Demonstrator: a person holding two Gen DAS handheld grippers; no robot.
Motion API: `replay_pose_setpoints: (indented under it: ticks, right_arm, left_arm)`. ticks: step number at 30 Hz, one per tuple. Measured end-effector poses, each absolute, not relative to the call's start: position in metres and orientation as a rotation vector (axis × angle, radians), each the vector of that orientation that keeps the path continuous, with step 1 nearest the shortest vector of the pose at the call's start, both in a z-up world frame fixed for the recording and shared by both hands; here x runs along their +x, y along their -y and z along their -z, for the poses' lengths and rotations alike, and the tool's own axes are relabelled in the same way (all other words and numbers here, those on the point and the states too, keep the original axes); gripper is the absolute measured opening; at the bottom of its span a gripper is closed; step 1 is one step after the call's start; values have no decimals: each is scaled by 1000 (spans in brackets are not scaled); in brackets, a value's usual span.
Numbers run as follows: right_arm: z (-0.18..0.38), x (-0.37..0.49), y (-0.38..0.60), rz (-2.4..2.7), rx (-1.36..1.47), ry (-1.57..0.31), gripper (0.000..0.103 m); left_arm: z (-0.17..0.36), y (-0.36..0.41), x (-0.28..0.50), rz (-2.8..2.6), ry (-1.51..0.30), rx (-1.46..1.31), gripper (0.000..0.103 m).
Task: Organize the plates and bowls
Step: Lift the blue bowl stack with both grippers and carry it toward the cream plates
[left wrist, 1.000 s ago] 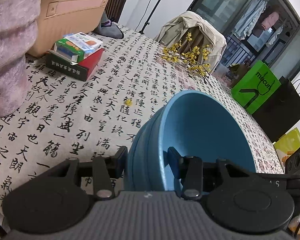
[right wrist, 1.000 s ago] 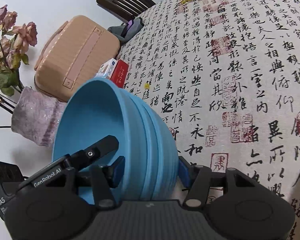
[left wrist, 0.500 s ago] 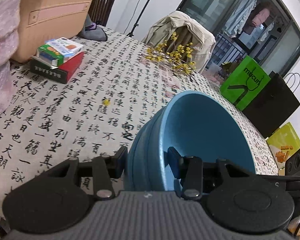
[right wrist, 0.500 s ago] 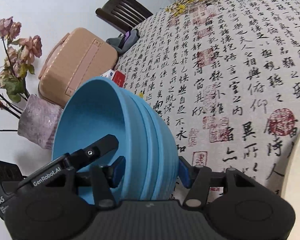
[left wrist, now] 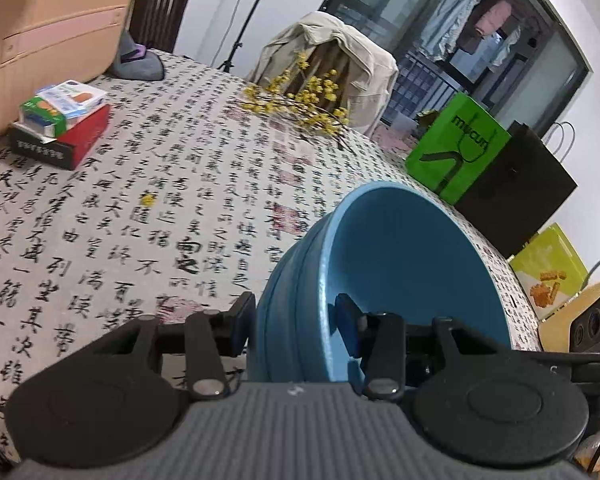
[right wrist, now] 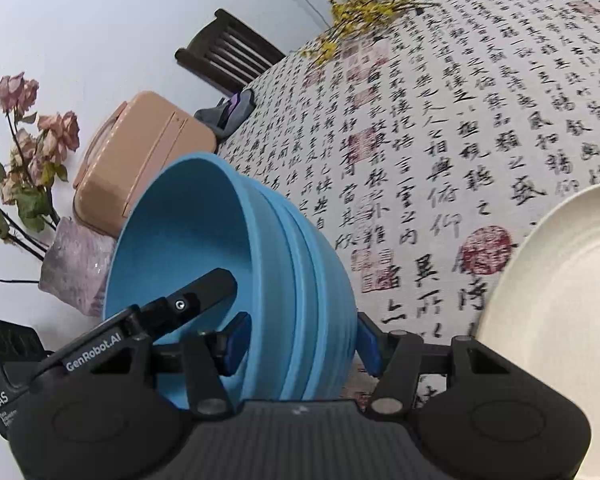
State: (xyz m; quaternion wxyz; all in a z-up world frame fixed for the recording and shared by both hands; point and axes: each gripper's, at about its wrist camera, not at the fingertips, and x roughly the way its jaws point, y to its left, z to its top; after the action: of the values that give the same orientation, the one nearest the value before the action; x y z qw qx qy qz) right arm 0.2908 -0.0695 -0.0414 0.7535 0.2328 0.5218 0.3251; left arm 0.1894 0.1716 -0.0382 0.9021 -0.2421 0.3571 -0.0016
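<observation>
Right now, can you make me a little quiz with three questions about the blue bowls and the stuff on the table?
1. True or false: only one hand-held gripper grips the stack of blue bowls.
2. Which sits on the red box? A) small cartons B) a cup C) a spoon
3. Fill in: in the right wrist view, the dish at the right edge is a ____ plate.

Key
1. False. The left hand-held gripper and the right hand-held gripper each clamp the stack's rim on opposite sides.
2. A, the small cartons.
3. White (cream).
</observation>
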Motion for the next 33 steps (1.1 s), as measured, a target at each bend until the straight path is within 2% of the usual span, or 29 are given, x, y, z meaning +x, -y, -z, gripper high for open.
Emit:
replay_pose_setpoints:
  ticks: [33]
  right_arm:
    - [44,275,194,-509,633,-1055,56]
  left_arm:
    - [39,-63,227,228,-793,-429,44]
